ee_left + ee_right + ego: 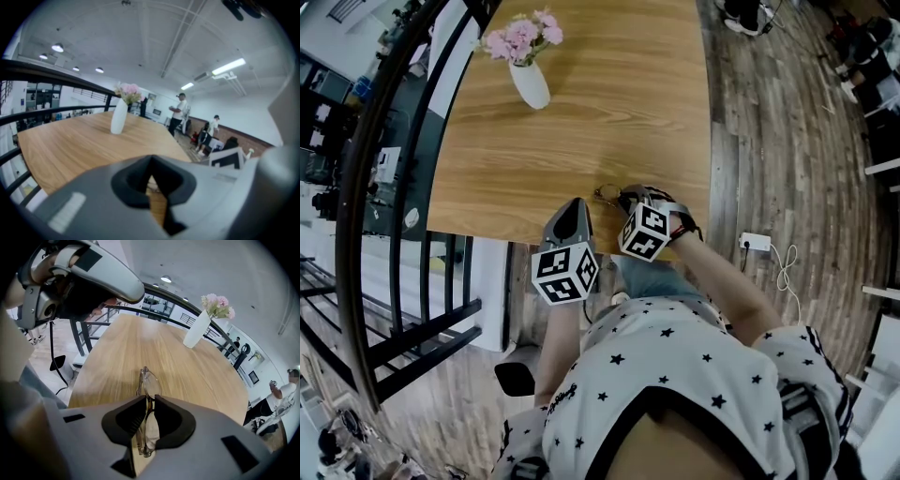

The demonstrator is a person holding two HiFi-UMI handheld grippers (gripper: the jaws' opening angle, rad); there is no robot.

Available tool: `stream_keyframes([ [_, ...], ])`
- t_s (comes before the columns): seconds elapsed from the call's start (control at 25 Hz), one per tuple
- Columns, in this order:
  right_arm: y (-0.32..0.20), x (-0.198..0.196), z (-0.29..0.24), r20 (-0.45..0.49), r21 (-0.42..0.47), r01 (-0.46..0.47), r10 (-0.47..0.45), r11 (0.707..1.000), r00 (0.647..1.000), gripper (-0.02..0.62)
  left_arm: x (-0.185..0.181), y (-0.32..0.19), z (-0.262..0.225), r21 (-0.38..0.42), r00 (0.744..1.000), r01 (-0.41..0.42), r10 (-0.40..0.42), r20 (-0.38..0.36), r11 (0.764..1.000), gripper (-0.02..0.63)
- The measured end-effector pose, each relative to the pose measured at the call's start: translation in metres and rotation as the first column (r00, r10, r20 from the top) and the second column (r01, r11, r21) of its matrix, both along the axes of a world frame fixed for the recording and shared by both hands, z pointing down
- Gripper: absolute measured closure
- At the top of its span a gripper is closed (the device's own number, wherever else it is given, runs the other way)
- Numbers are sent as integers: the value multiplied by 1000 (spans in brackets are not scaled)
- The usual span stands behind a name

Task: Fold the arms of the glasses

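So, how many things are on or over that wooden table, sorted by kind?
Glasses: 1
Vase of pink flowers: 1
Hand-held grippers: 2 (left gripper, right gripper)
Total: 4

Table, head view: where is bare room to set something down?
Free: middle and right of the table, between the vase and the near edge. Crowded: the near edge, where the right gripper holds the glasses beside the left gripper.
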State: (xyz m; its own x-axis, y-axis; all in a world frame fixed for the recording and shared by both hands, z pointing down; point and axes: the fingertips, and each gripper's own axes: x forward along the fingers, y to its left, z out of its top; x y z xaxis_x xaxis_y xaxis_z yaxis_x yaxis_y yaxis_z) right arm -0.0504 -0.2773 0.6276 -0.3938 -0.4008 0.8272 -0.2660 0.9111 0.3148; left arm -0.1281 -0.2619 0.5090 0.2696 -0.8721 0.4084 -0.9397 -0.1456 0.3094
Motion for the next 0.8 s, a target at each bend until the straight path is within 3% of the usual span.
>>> stream_keyframes([
  [0.4,4,1,-1,-7,22,12,-12,1000,1000,557,1,17,-7,5,1000,11,-11,8,1000,600],
  [0.6,11,0,-14,45,31,-15,13,999,999,557,0,29,-12,16,1000,18,-18,15,1000,600],
  [0.8,22,1,-34,149,10,-100,97,995,984,557,0,44,-14,22,1000,20,-21,22,1000,600],
])
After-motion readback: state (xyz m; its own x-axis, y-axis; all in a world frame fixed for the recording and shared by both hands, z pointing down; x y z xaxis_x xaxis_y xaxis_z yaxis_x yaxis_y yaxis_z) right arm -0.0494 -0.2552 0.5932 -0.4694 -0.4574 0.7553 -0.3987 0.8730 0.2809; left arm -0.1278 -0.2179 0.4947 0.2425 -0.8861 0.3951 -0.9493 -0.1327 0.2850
